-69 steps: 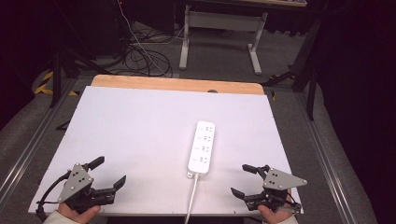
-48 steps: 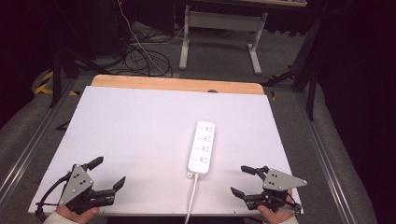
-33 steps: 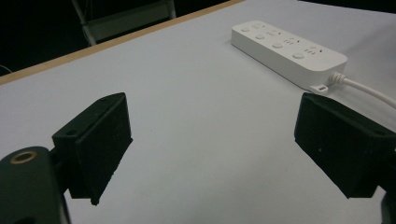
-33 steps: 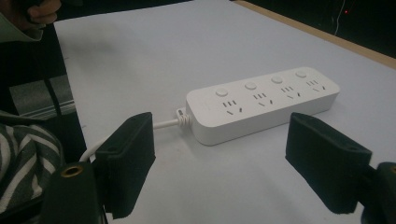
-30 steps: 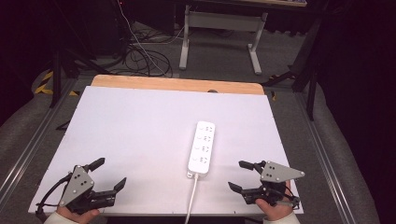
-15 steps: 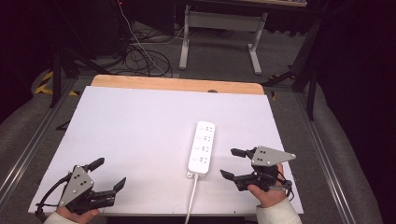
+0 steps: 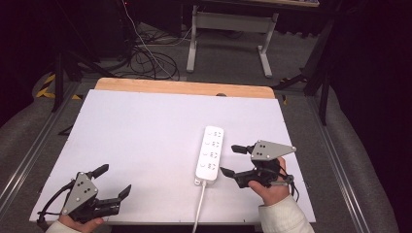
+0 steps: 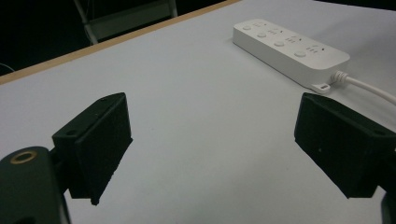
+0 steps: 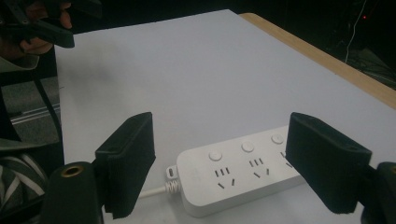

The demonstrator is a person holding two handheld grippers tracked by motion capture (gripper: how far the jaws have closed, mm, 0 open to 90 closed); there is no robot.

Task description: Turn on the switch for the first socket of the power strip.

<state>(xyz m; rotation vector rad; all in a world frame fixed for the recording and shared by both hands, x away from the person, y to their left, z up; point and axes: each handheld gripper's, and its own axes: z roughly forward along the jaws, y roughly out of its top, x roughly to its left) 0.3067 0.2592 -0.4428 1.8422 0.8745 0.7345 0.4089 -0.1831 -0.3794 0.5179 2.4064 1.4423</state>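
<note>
Strip: power strip (image 7: pixel 210 154) just left of right gripper (image 7: pixel 232 161), apart.
R hand: low over table, jaws wide, empty.

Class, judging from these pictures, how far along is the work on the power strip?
Done: nothing; the power strip lies flat on the table, untouched. In hand: the right gripper, jaws open, points at it from beside. Left: gripping it. The left gripper waits open.

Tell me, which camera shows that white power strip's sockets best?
The right gripper view: the power strip lies close, its slots and buttons plain. The left gripper view shows it farther off, at an angle; the high view shows it whole but small.
</note>
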